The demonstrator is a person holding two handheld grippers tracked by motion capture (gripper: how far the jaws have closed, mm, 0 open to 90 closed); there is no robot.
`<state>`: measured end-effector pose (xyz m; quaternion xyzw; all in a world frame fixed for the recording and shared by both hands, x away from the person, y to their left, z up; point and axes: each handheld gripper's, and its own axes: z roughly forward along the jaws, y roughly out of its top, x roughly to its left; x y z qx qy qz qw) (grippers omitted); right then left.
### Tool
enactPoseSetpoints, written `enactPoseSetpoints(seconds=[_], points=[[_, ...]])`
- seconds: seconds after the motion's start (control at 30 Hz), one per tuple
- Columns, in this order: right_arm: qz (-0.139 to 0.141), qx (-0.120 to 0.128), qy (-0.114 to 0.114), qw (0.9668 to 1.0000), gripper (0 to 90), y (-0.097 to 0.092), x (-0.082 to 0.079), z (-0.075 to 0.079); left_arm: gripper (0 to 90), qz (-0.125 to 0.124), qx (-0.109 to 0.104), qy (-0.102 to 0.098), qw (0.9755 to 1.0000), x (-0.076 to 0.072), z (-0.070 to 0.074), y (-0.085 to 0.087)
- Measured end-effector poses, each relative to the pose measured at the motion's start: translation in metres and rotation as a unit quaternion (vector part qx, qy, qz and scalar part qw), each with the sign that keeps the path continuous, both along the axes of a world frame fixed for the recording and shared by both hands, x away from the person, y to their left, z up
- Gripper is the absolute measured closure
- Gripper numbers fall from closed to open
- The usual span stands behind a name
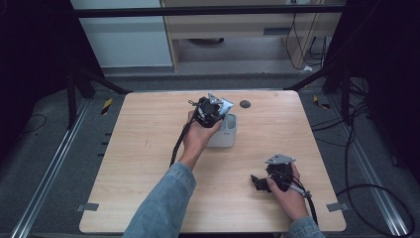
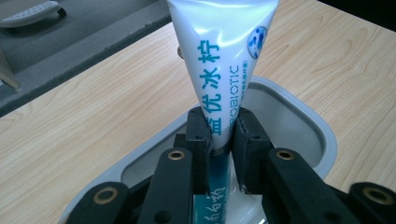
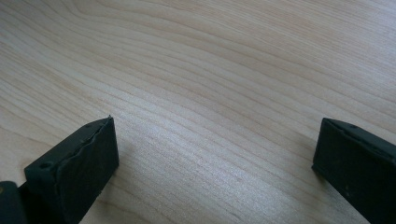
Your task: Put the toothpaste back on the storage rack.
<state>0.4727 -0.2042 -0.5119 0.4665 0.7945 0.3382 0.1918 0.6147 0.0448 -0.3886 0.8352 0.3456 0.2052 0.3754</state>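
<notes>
A white tube [image 2: 219,56] with blue writing is squeezed between the jaws of the left gripper [image 2: 219,140]. The tube is soft and shiny. It is wide and flat at the far end and gets thinner toward the jaws. Its lower part, past the jaws, looks dark blue-green. The tube is held right over the open top of a grey cup [image 2: 322,140], and its low end hangs just inside the rim. The cup has smooth walls and rounded corners. What else lies inside the cup cannot be told.

In the high view, the left gripper [image 1: 212,111] is held above the grey cup [image 1: 229,133] near the middle of the bench [image 1: 148,144]. The left hand [image 1: 198,136] is wrapped around the gripper, and the arm in a blue denim sleeve [image 1: 163,203] is stretched forward from the bottom edge. A black cable is seen running back along that arm.

The right gripper [image 1: 257,182] is held low over the bench, near its right front corner, well apart from the cup. It is gripped by the right hand [image 1: 289,193] and pointed to the left. Its jaws are spread wide with nothing between them. In the right gripper view, only bare wood is seen between the two black pads [image 3: 84,163].

The bench is made of pale wood with fine lines in it. A small dark round spot [image 1: 244,104] is seen on the bench behind the cup.
</notes>
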Motion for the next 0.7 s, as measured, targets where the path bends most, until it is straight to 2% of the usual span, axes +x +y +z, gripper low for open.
enactPoseSetpoints(seconds=[0.03, 0.1, 0.13, 0.2, 0.4, 0.43, 0.47, 0.7], points=[[0.004, -0.006, -0.006, 1.0000, 0.4, -0.0008, 0.0005, -0.0008, 77.3, 0.001, 0.002, 0.000, 1.0000, -0.0001, 0.0002, -0.0004], [0.000, 0.000, 0.000, 1.0000, 0.4, 0.0000, 0.0000, -0.0001, 77.2, 0.002, 0.000, 0.000, 1.0000, 0.0002, 0.0001, -0.0005], [0.004, -0.006, -0.006, 1.0000, 0.4, -0.0008, 0.0006, -0.0008, 77.2, 0.003, 0.000, 0.000, 1.0000, 0.0003, 0.0001, -0.0005], [0.000, 0.000, 0.000, 1.0000, 0.3, 0.0000, 0.0000, 0.0000, 77.1, 0.003, 0.000, 0.002, 1.0000, 0.0007, 0.0001, -0.0003], [0.000, 0.000, 0.000, 1.0000, 0.4, 0.0001, 0.0000, 0.0000, 77.1, 0.005, 0.000, 0.005, 1.0000, 0.0009, 0.0000, 0.0007], [0.004, -0.005, -0.006, 1.0000, 0.4, -0.0007, 0.0005, -0.0008, 77.1, 0.006, -0.001, 0.005, 1.0000, 0.0009, 0.0002, 0.0011], [0.000, 0.000, 0.000, 1.0000, 0.4, 0.0000, 0.0000, 0.0000, 77.1, 0.006, -0.001, 0.005, 1.0000, 0.0010, 0.0006, 0.0016], [0.000, 0.000, 0.000, 1.0000, 0.4, 0.0000, 0.0000, 0.0000, 76.9, 0.006, -0.003, 0.005, 1.0000, 0.0008, 0.0010, 0.0021]])
